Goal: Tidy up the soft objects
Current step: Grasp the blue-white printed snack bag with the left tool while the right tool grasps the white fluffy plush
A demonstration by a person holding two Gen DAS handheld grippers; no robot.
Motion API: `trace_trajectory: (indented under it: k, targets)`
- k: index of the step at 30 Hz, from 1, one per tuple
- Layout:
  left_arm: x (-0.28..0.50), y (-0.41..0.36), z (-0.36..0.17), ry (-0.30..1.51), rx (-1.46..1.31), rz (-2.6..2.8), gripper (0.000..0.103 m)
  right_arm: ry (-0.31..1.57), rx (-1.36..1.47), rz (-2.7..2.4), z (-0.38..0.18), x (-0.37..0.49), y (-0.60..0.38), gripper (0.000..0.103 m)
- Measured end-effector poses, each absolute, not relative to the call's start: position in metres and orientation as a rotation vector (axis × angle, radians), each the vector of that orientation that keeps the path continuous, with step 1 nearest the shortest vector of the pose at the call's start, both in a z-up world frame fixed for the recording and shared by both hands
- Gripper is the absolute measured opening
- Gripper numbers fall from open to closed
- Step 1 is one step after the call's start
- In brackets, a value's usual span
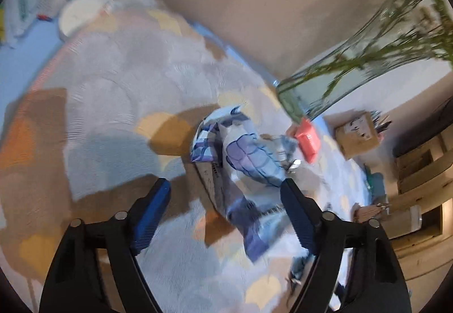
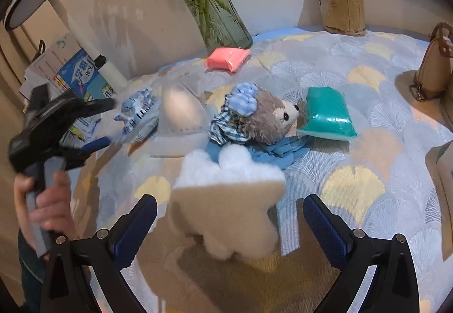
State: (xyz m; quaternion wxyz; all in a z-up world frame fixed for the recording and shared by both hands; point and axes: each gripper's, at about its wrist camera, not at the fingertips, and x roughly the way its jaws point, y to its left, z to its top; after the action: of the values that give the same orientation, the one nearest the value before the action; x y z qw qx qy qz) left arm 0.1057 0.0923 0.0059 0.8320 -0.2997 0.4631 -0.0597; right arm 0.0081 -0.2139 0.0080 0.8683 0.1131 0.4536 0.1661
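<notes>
Left wrist view, blurred: the left gripper (image 1: 225, 194) has its blue-padded fingers (image 1: 153, 214) spread apart over a patterned tablecloth (image 1: 119, 81), and a crumpled blue-and-white printed packet (image 1: 243, 163) lies between and just beyond them at the centre of the frame; whether the right-hand pad touches it cannot be told. To the right of the packet sits a pink soft pack (image 1: 307, 140), and above it a glass vase (image 1: 339, 81) of green stems. Right wrist view: the right gripper (image 2: 229, 209) also has its fingers wide apart, with a cream fluffy pad (image 2: 226, 216) lying on the cloth between them at lower centre, touched by neither pad. Beyond it, at the middle of the frame, a grey plush toy (image 2: 266, 117) in a blue checked scarf rests on a blue cloth (image 2: 283, 151), with a teal soft pack (image 2: 325, 115) just to its right. At the left edge a hand (image 2: 45, 199) holds the other gripper over the same packet. A wooden pen holder (image 2: 339, 4) stands in the upper right.
</notes>
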Motion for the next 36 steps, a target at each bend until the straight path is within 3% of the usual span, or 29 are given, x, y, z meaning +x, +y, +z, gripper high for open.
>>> trace_trajectory:
  k: [9, 11, 16, 24, 27, 30, 31, 32, 36]
  targets:
    - [0.125, 0.073, 0.007, 0.891, -0.568, -0.14, 0.078, 0.853, 0.105, 0.439, 0.015, -0.012, -0.188, 0.095]
    - [0.124, 0.072, 0.008, 0.868, -0.575, -0.183, 0.05, 0.84, 0.054, 0.447, 0.016, -0.017, -0.179, 0.095]
    - [0.112, 0.077, 0.015, 0.858, -0.583, -0.204, 0.029, 0.818, 0.055, 0.525, 0.018, -0.022, -0.178, 0.089]
    - [0.064, 0.088, 0.027, 0.926, -0.503, -0.352, 0.027, 0.847, 0.01, 0.716, 0.021, -0.047, -0.162, 0.089]
    - [0.06, 0.094, 0.022, 0.965, -0.511, -0.398, 0.035, 0.845, 0.005, 0.755, 0.026, -0.062, -0.159, 0.089]
    - [0.063, 0.107, 0.014, 0.986, -0.564, -0.343, 0.057, 0.848, -0.029, 0.722, 0.031, -0.069, -0.161, 0.089]
    - [0.064, 0.112, 0.012, 0.977, -0.606, -0.337, 0.073, 0.84, -0.05, 0.691, 0.033, -0.07, -0.164, 0.089]
    - [0.065, 0.115, 0.01, 0.968, -0.651, -0.347, 0.082, 0.835, -0.058, 0.67, 0.034, -0.069, -0.167, 0.089]
    - [0.076, 0.11, 0.001, 0.988, -0.745, -0.38, 0.083, 0.835, -0.054, 0.586, 0.037, -0.055, -0.179, 0.089]
